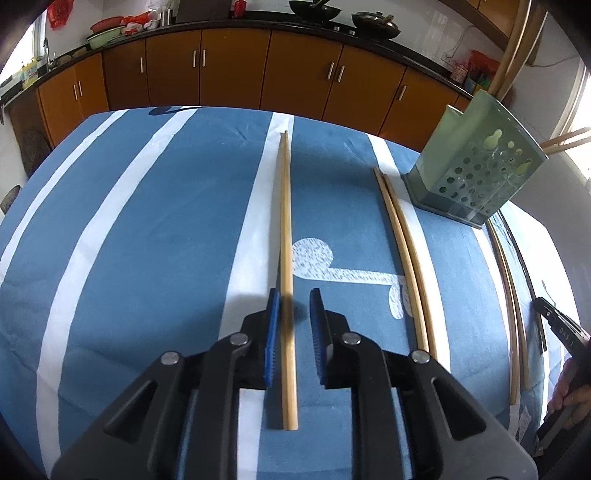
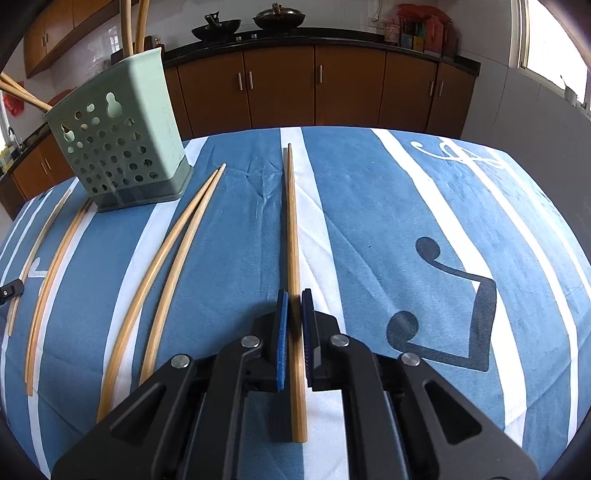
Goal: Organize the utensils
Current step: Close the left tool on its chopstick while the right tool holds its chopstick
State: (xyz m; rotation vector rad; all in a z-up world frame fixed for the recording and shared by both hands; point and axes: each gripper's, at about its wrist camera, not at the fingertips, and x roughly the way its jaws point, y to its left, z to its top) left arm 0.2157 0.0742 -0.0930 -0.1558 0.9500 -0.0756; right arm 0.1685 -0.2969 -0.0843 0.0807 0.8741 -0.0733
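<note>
A pair of wooden chopsticks (image 1: 285,221) lies on the blue-and-white striped cloth (image 1: 147,221) and runs between the fingers of my left gripper (image 1: 294,293). The gripper is open: the pair rests against the left blue pad, with a gap to the right pad. My right gripper (image 2: 294,295) is shut on another pair of chopsticks (image 2: 292,221), which points away along a white stripe. A pale green perforated utensil holder (image 2: 122,136) stands at the back left in the right wrist view and holds several chopsticks (image 2: 133,26). The left wrist view shows the holder (image 1: 476,170) at the back right.
More chopstick pairs lie loose on the cloth (image 2: 369,221): one pair (image 2: 166,273) beside the holder, another (image 2: 50,273) further left. In the left wrist view a loose pair (image 1: 404,254) lies right of my gripper, and a hand (image 1: 569,391) shows at the right edge. Brown cabinets (image 2: 332,88) stand behind the table.
</note>
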